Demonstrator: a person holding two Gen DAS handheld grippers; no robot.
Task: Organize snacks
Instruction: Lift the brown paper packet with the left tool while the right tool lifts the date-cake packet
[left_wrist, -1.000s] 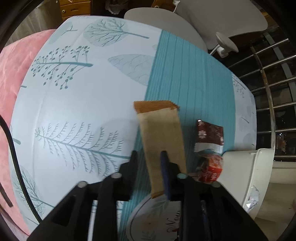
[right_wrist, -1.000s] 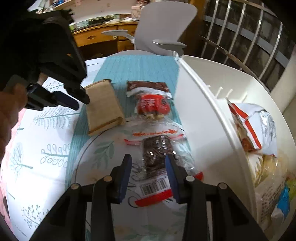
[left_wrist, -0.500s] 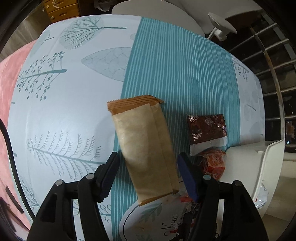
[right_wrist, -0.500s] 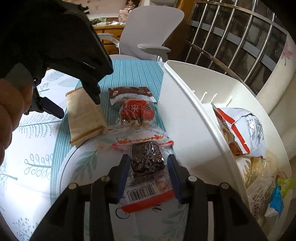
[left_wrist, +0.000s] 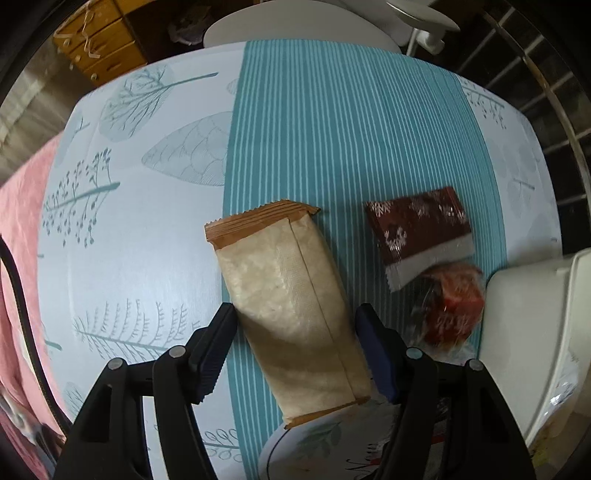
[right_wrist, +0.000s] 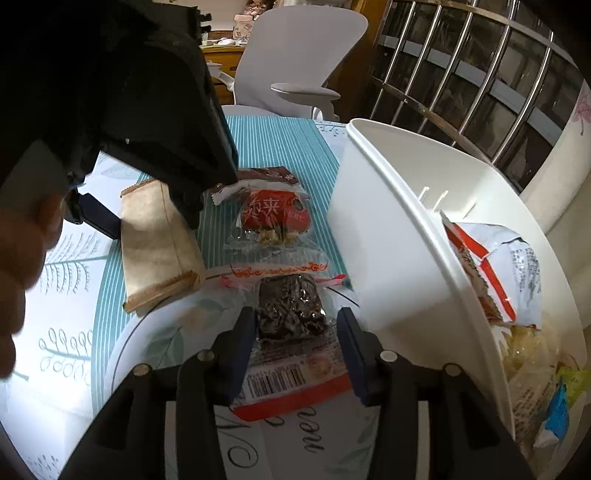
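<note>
A tan paper-wrapped snack bar (left_wrist: 291, 314) lies on the teal striped runner; it also shows in the right wrist view (right_wrist: 155, 243). My left gripper (left_wrist: 295, 332) is open with its fingers on either side of the bar. A dark brown packet (left_wrist: 417, 229) and a red clear-wrapped snack (left_wrist: 450, 310) lie to its right. My right gripper (right_wrist: 295, 332) is open, straddling a clear pack of dark dried fruit (right_wrist: 291, 314). The red snack (right_wrist: 273, 218) lies beyond it.
A white bin (right_wrist: 388, 236) at the right holds several snack bags (right_wrist: 491, 258). A round printed mat (right_wrist: 155, 350) lies under the dark pack. A grey chair (right_wrist: 295, 70) and metal railing (right_wrist: 480, 81) stand behind the table. Pink cloth (left_wrist: 18, 240) is at the left.
My left gripper has opened wide and moved down over the tan bar. My right gripper has moved forward so the dark fruit pack sits between its fingers.
</note>
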